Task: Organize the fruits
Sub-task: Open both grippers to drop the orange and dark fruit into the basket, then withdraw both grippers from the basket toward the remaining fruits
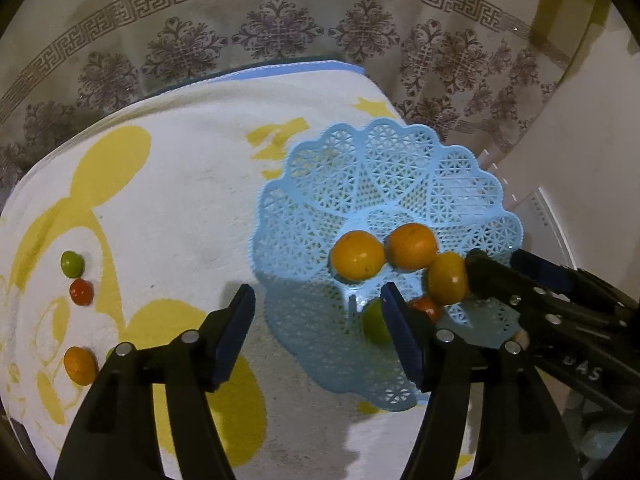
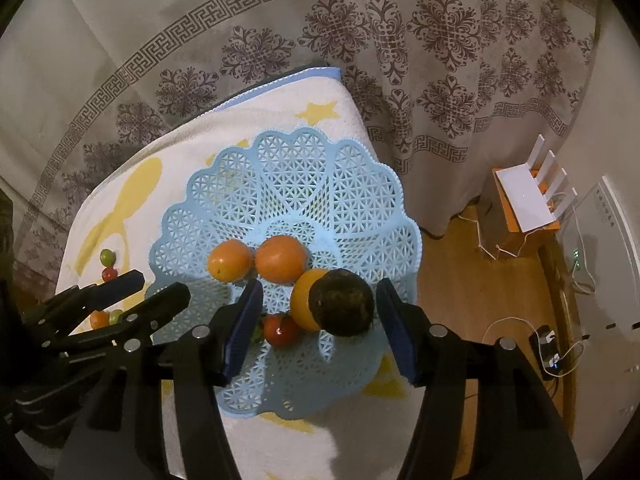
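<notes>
Pale blue latticed plastic forms the scalloped basket (image 1: 384, 184) that we see from the left wrist, standing on a white towel (image 1: 180, 208) printed with yellow shapes. In its bowl lie three oranges (image 1: 357, 255), two side by side and touching, the third just right of them. Lower down, a small green fruit (image 1: 374, 322) and a small red fruit (image 1: 427, 307) sit in the basket against the inner side of one finger. Our left gripper (image 1: 318, 300) has its jaws apart and nothing is pressed between them. Out on the towel to the left lie a green fruit (image 1: 72, 264) touching a red one (image 1: 81, 292), and nearer us a lone orange (image 1: 79, 365). Our right gripper (image 1: 500, 276) reaches in from the right edge, its tip beside the third orange; from here we cannot tell how its jaws stand.

From the right wrist, we look down on the same basket (image 2: 288, 184) with the two oranges (image 2: 231, 260) at its centre. The right gripper (image 2: 320, 304) stands with its jaws apart; between them, touching neither pad, sit a dark round fruit (image 2: 342, 304) resting against the third orange (image 2: 302, 300), with a red fruit (image 2: 280, 330) just left. The left gripper (image 2: 160, 284) shows at the left edge. Behind, a patterned curtain (image 2: 360, 60) hangs, and a white router (image 2: 524, 196) sits at the right.
</notes>
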Tool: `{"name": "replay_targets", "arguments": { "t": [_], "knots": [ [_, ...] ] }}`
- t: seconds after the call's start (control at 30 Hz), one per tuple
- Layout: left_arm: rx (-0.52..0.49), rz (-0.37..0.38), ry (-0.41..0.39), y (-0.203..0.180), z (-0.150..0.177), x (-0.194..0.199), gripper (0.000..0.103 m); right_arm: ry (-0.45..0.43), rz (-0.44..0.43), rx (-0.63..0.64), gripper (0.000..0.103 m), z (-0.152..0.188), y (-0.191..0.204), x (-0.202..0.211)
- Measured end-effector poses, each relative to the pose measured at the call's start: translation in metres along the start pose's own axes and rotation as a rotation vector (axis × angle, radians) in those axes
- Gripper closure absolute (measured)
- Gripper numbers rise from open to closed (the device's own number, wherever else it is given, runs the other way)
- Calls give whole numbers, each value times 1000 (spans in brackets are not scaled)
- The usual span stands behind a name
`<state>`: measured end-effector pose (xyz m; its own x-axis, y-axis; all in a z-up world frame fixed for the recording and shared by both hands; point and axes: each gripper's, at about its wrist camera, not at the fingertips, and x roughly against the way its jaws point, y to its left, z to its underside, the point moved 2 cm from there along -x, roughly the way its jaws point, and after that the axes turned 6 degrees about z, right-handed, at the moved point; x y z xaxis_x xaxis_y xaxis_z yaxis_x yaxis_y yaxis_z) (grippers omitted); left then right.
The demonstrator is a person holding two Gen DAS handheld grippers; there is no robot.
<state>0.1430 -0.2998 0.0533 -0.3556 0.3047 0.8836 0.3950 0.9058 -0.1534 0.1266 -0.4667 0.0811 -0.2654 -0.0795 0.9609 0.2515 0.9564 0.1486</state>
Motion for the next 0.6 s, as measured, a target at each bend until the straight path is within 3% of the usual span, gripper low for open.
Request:
{"name": "replay_targets", "arguments": {
  "t": [0.6],
  "knots": [
    [55, -43, 16, 26, 26, 18, 38, -11, -15, -13, 42, 18, 19, 16]
  ]
}}
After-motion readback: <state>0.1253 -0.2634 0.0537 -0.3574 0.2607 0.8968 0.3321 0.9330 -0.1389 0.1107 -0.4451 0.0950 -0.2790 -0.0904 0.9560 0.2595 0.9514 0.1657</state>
